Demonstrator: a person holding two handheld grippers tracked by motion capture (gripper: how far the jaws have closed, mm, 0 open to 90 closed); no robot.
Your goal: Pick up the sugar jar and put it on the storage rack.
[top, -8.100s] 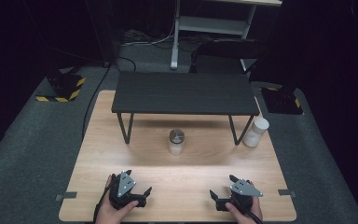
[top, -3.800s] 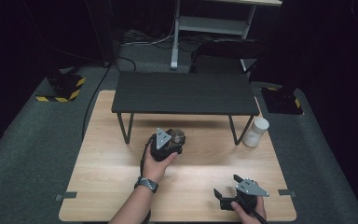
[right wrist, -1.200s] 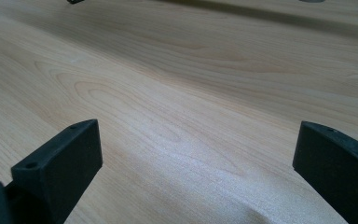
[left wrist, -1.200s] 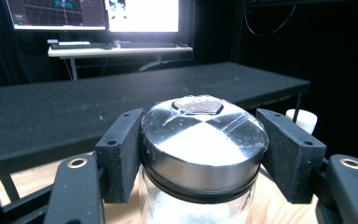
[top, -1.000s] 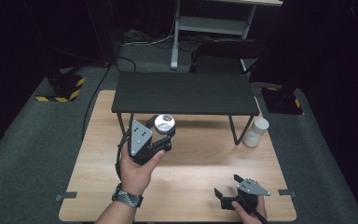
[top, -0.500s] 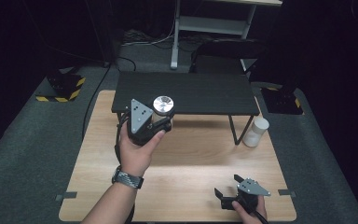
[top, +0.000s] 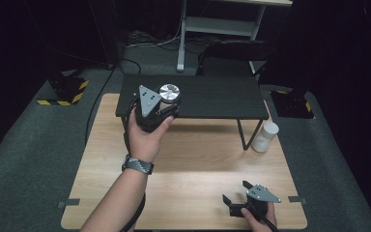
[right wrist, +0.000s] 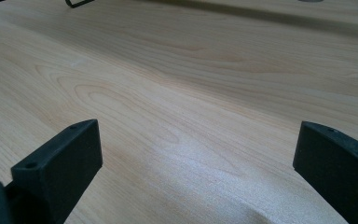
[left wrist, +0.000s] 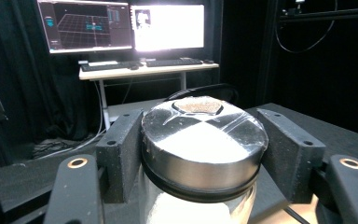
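Left hand-held gripper (top: 166, 107) pinches a silver-lidded jar (left wrist: 204, 154) of white powder above the shelf (top: 212, 99).

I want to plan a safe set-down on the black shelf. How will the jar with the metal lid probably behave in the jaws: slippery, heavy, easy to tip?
The jar looks rigid; the left gripper jaws press flat on its sides. Its smooth lid and clear wall may be slippery. White filling suggests some weight, and being upright and fairly narrow, it could tip if released tilted on the shelf.

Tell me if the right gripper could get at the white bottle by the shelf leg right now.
Probably yes. The right gripper rests open and empty on the table, and bare wood lies between it and the white bottle; only the shelf leg stands close beside it.
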